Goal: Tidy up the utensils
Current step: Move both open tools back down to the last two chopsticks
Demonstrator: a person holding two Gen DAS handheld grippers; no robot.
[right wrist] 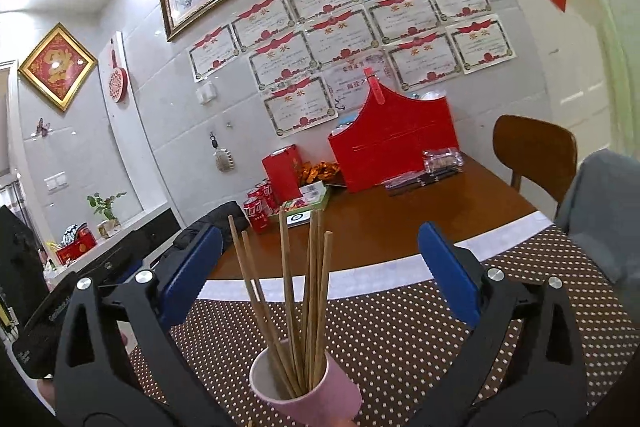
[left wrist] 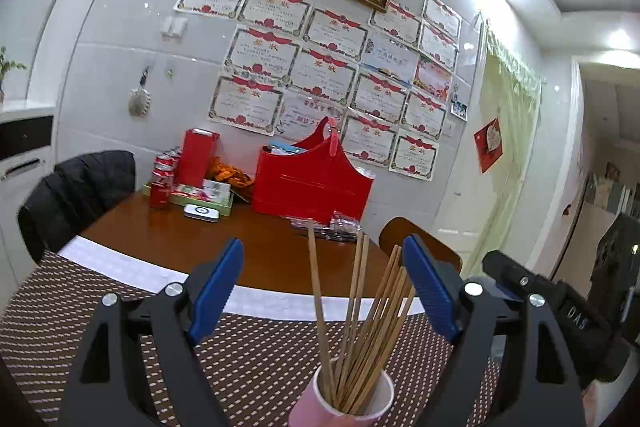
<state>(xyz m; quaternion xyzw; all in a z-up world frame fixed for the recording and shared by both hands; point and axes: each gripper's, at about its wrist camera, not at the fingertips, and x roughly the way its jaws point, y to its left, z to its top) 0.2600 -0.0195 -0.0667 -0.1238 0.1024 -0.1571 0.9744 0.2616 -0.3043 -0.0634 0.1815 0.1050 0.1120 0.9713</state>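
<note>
Left wrist view: left gripper (left wrist: 322,291) jaws wide, empty, flanking a pink paper cup (left wrist: 344,401) of wooden chopsticks (left wrist: 360,311) on the dotted brown placemat (left wrist: 248,359) at the bench's near edge.

Right wrist view: right gripper (right wrist: 320,277) jaws wide, empty, same cup (right wrist: 312,387) and chopsticks (right wrist: 288,291) between them.

Bottom of the pink cup (left wrist: 340,403) runs off the lower edge in both views, so its base can't be seen. Chopsticks' (left wrist: 360,327) lower ends are buried inside it. Certificates' (left wrist: 256,55) print is too small to read, honestly.
</note>
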